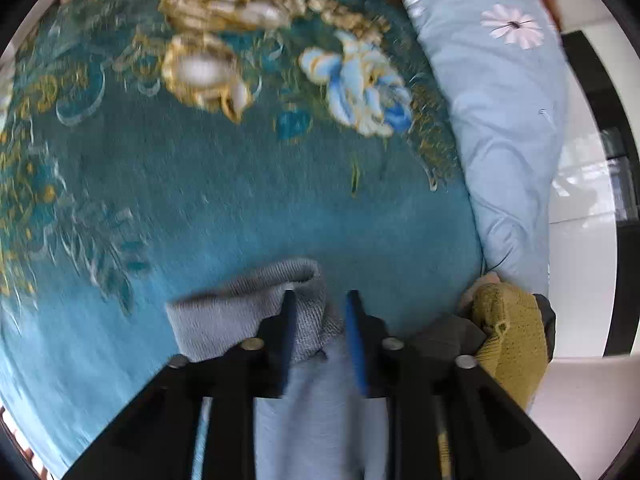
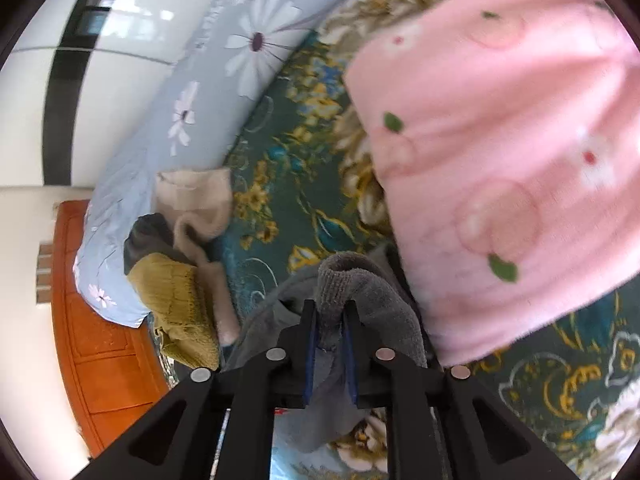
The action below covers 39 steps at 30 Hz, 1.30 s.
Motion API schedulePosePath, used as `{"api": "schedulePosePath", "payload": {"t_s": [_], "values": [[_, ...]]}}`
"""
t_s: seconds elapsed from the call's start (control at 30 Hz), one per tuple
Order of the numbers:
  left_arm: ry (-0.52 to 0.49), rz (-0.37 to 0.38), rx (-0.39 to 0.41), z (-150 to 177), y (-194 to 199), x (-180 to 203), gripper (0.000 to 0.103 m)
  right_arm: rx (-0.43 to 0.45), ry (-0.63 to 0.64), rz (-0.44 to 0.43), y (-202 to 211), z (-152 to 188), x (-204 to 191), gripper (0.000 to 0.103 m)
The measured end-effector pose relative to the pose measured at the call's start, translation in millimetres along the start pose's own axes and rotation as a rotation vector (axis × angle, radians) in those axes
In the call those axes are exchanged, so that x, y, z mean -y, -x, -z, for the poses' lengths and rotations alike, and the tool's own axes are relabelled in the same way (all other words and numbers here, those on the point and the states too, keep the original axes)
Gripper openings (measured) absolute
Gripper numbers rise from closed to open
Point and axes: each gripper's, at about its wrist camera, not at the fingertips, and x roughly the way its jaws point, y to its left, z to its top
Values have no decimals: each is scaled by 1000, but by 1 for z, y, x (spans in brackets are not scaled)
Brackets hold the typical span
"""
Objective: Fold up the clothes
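A grey knit garment [image 1: 240, 312] lies on the teal flowered bedspread [image 1: 240, 200]. My left gripper [image 1: 320, 300] is shut on its ribbed cuff or hem, with fabric bunched between the blue pads. In the right wrist view my right gripper [image 2: 330, 312] is shut on another ribbed edge of the same grey garment [image 2: 360, 292], held a little above the bedspread [image 2: 288, 184].
A pile of olive [image 2: 176, 300], beige [image 2: 196, 200] and dark clothes lies by a pale blue daisy pillow [image 2: 208, 80]; the olive piece also shows in the left wrist view [image 1: 508, 332]. A pink fleece blanket [image 2: 500, 160] lies to the right. An orange wooden headboard [image 2: 100, 340] stands behind.
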Motion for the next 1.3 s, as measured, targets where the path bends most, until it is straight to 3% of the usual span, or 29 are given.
{"api": "schedulePosePath", "payload": {"t_s": [0.1,0.23,0.4,0.47,0.57,0.6,0.63,0.73,0.8,0.9,0.97,1.0,1.1,1.3], "values": [[-6,-20,45,3,12,-27,47,51,66,14,5,2,-8,23],[64,-33,22,16,6,-71,47,89,89,-5,14,5,-16,25],[202,98,-19,30,-8,-101,44,55,127,8,7,13,-27,25],[213,137,-19,31,-9,-100,33,35,125,8,1,17,-27,25],[178,166,-50,32,-14,-87,33,21,121,12,-4,21,-27,25],[151,155,-48,32,-13,-80,22,18,117,15,-6,23,-27,25],[137,199,-43,31,-10,-76,4,14,115,17,-8,23,-26,25],[122,386,-17,29,4,-69,7,3,116,29,-9,25,-25,25],[113,362,4,27,7,-69,7,6,111,41,-9,26,-22,25],[100,168,-54,28,-13,-76,7,-4,87,54,-14,26,-16,25],[106,106,-71,31,-23,-83,8,-19,91,53,-18,28,-16,25],[120,111,-71,31,-24,-87,14,-26,92,52,-20,29,-16,25],[162,102,-83,30,-25,-96,45,-33,117,58,-23,31,-19,25],[242,199,-56,32,-37,-104,43,-52,119,62,-32,35,-21,25]]}}
